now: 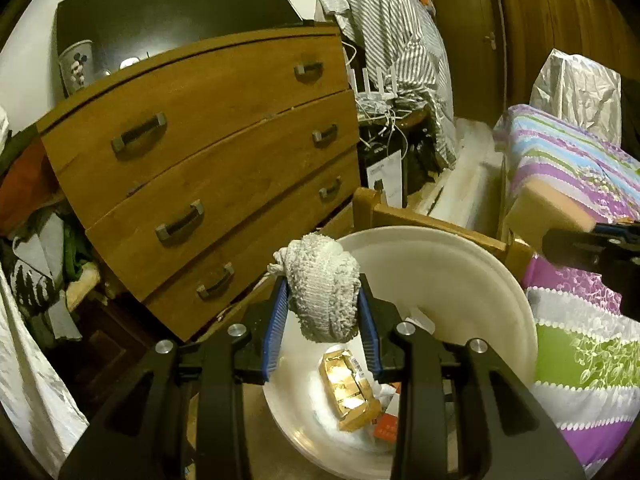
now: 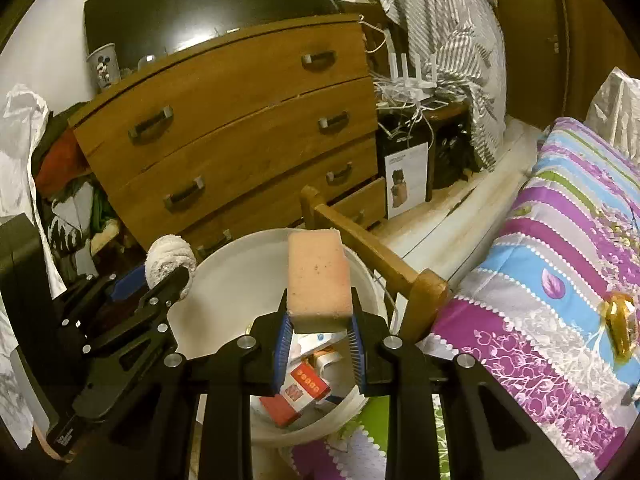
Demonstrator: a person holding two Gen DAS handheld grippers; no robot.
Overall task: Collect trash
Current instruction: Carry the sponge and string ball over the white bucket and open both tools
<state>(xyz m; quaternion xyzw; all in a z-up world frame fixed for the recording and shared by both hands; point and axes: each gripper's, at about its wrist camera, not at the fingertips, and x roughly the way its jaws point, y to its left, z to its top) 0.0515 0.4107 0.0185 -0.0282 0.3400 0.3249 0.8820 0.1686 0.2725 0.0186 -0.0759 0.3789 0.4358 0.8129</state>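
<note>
My left gripper point(image 1: 323, 300) is shut on a balled-up white knitted cloth point(image 1: 324, 286), held over the near rim of a white bucket point(image 1: 460, 276). The bucket holds a gold packet point(image 1: 348, 390) and other scraps. In the right wrist view my right gripper point(image 2: 319, 320) is shut on a pinkish sponge block point(image 2: 318, 276), above the same white bucket point(image 2: 236, 276), where red-and-white cartons point(image 2: 306, 390) lie. The left gripper with the cloth point(image 2: 168, 262) shows at the bucket's left rim. The right gripper's sponge point(image 1: 550, 210) appears at the right edge of the left wrist view.
A wooden chest of drawers point(image 1: 208, 152) stands behind the bucket. A bed with a striped floral quilt point(image 2: 560, 248) and wooden frame post point(image 2: 424, 292) is on the right. Piled clothes point(image 1: 44, 240) sit at the left, and tangled cables with a router point(image 2: 416, 84) beside the chest.
</note>
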